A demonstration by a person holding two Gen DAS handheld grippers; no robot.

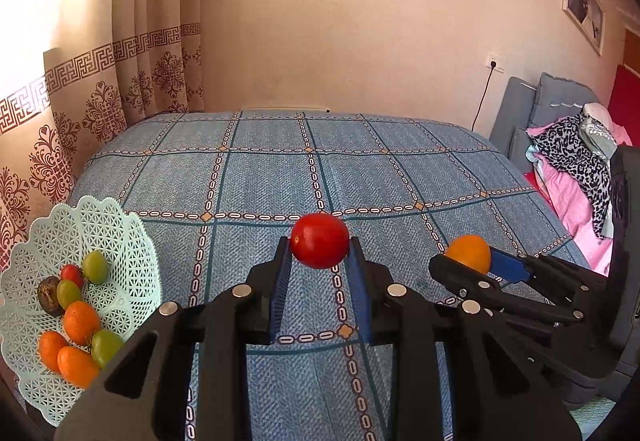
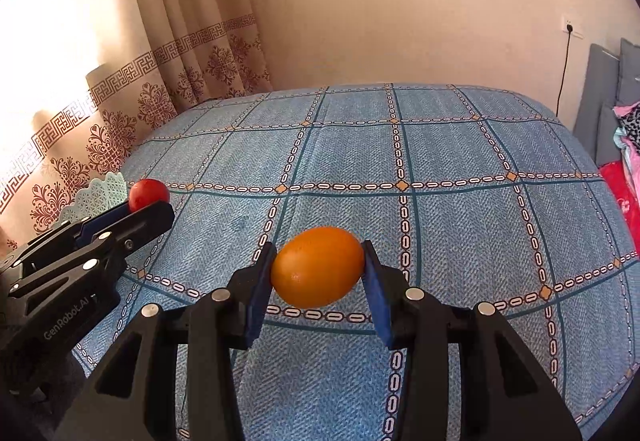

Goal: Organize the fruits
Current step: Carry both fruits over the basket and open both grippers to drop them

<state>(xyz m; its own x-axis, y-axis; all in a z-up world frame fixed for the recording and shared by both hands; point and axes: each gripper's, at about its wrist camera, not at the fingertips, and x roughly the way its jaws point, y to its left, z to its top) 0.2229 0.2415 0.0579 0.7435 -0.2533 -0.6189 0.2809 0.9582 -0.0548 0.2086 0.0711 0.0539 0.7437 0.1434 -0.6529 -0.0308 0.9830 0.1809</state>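
While both fruits hang clear above the bedspread (image 1: pixel 400 177), your left gripper (image 1: pixel 320 255) is closed on the red fruit (image 1: pixel 319 239) at its widest part, and your right gripper (image 2: pixel 318 273) is closed on the orange fruit (image 2: pixel 318 267) across its long ends. Both skins look smooth and probably slick, the fruits light, the red one likely soft, so squeeze no harder. The basket (image 1: pixel 120 241) sits at the bed's left edge, already holding fruit.
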